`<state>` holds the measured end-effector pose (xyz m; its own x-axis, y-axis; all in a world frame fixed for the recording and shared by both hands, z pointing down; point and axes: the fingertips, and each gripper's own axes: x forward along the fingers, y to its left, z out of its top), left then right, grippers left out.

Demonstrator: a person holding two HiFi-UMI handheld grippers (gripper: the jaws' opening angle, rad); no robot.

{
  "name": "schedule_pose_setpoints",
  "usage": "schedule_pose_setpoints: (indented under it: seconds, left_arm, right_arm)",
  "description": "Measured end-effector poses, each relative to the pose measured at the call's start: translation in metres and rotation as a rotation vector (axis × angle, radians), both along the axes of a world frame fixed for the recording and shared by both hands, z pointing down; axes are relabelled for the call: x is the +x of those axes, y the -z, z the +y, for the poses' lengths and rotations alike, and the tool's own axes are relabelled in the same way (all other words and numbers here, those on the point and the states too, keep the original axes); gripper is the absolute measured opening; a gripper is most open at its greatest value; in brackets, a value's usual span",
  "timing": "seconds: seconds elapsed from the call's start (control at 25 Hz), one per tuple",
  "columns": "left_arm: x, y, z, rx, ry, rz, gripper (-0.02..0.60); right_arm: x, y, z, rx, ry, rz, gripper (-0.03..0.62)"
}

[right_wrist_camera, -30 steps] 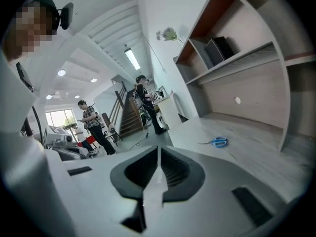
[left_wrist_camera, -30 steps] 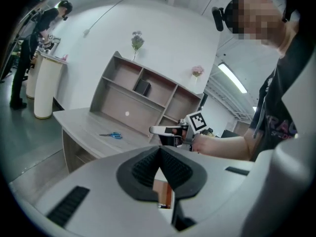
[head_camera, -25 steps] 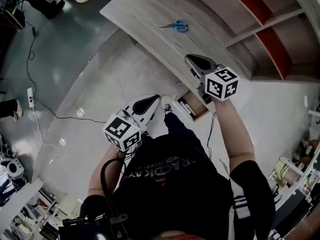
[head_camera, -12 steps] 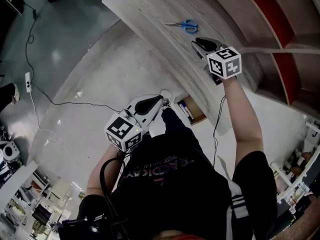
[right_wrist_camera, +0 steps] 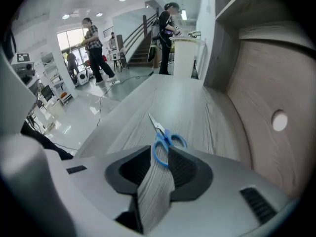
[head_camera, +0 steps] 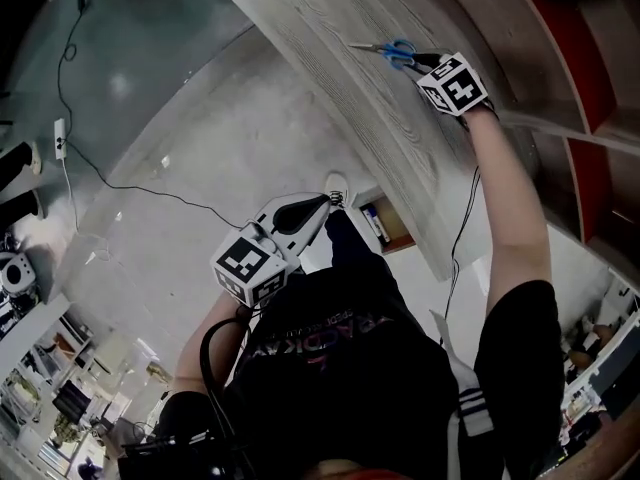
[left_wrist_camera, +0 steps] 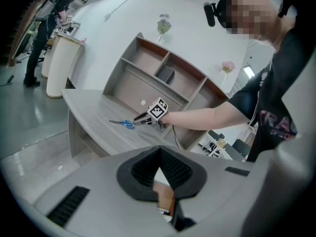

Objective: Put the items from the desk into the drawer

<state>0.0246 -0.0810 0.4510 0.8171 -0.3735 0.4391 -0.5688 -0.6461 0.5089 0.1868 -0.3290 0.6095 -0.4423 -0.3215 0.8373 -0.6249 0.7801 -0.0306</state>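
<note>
Left gripper [head_camera: 322, 202] held low beside the torso, tilted slightly down; fingers pressed together, empty. Right arm stretched across the desk [head_camera: 330, 78]. Right gripper [head_camera: 424, 61] pitched down, fingers just been opening, now spread around the handles of the scissors [head_camera: 392, 50], which lie flat on the desk. Head view: marker cube hides the right fingertips.

- The head camera looked steeply down from above the person, with the desk [head_camera: 330, 58] far and to the right.
- The left gripper view's camera sat low and well back, facing the desk [left_wrist_camera: 94, 117] from afar.
- The right gripper view's camera hung close over the desk [right_wrist_camera: 177, 102], looking along its top.
- All three views shared the desk top and the scissors [head_camera: 395, 50].
</note>
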Motion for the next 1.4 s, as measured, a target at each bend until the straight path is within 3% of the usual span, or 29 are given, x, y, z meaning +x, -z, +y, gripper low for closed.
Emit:
schedule_pose_setpoints:
  seconds: [0.24, 0.76, 1.16, 1.4]
  left_arm:
    - [-0.002, -0.003, -0.004, -0.026, 0.030, -0.007, 0.011]
    - [-0.010, -0.012, -0.010, -0.063, 0.090, -0.010, 0.012]
    - [-0.001, -0.016, -0.008, -0.082, 0.080, -0.001, 0.011]
    - [-0.007, -0.012, -0.007, -0.077, 0.094, -0.002, 0.012]
  right_arm:
    - [0.000, -0.027, -0.021, -0.056, 0.136, 0.122, 0.110]
    - [-0.007, -0.050, -0.021, -0.177, 0.337, 0.227, 0.115]
    - [-0.010, -0.053, -0.021, -0.264, 0.411, 0.346, 0.123]
    - [-0.009, -0.050, -0.021, -0.230, 0.342, 0.289, 0.102]
